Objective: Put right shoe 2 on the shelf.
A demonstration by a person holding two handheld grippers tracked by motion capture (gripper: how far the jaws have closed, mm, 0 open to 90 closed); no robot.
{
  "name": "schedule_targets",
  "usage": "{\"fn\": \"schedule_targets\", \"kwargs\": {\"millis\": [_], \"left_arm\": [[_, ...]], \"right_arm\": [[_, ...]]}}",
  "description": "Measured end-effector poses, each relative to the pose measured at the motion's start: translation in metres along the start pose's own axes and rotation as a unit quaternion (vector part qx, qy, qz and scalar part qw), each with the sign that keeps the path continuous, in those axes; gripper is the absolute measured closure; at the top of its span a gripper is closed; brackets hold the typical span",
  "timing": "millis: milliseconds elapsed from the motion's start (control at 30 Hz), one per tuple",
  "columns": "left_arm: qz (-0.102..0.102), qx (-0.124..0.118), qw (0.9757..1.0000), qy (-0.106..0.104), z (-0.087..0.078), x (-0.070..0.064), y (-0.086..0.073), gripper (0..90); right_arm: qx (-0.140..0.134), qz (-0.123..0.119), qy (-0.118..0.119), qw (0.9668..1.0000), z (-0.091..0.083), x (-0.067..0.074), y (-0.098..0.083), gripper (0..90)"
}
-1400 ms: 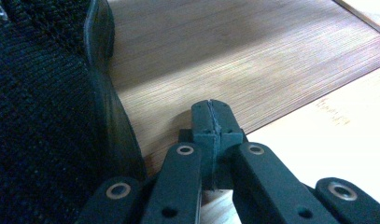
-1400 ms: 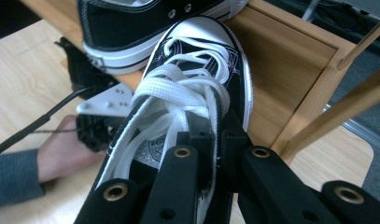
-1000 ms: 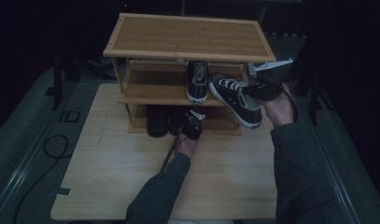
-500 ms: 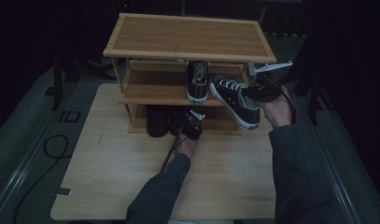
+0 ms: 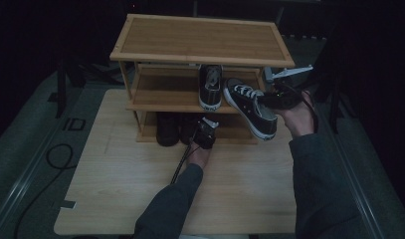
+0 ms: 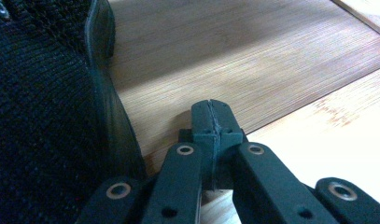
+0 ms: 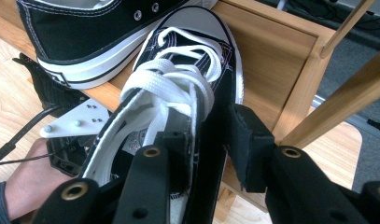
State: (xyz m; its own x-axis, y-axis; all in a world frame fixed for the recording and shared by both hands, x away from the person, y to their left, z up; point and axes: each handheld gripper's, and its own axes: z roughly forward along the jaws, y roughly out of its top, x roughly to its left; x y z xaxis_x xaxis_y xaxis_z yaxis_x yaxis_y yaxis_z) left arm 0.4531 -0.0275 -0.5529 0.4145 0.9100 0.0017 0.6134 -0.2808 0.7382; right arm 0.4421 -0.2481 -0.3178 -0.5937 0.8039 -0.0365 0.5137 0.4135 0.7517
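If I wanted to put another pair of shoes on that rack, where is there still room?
The top shelf is bare from edge to edge. The middle shelf is free to the left of the upright sneaker; its right end is crowded by the second sneaker in the right gripper. The bottom shelf looks crowded with dark shoes and the left gripper.

Dark boot (image 6: 43,116) cropped at frame edge

Dark grey sleeves (image 5: 319,189), as far as the dim light shows; black gripper (image 7: 211,140) arms with ringed metal rivets; a black cable (image 5: 179,168) trailing toward six o'clock.
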Motion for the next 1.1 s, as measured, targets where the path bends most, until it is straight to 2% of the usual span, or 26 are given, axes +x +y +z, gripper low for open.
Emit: {"fn": "schedule_targets", "kwargs": {"millis": [367,767,867,1100], "left_arm": [[0.0,0.001,1.0,0.002,0.0,0.0,0.0,90.0],[0.0,0.001,1.0,0.0,0.0,0.0,0.0,90.0],[0.0,0.001,1.0,-0.001,0.0,0.0,0.0,90.0],[0.0,0.001,1.0,-0.001,0.0,0.0,0.0,90.0]], "right_arm": [[-0.013,-0.01,0.01,0.9998,-0.018,0.002,0.002,63.4],[-0.018,-0.021,0.015,0.9995,-0.025,0.007,0.002,62.3],[-0.026,-0.017,0.024,0.9992,-0.034,0.006,0.001,63.2],[-0.032,-0.024,0.024,0.9989,-0.047,0.003,-0.001,70.8]]}}
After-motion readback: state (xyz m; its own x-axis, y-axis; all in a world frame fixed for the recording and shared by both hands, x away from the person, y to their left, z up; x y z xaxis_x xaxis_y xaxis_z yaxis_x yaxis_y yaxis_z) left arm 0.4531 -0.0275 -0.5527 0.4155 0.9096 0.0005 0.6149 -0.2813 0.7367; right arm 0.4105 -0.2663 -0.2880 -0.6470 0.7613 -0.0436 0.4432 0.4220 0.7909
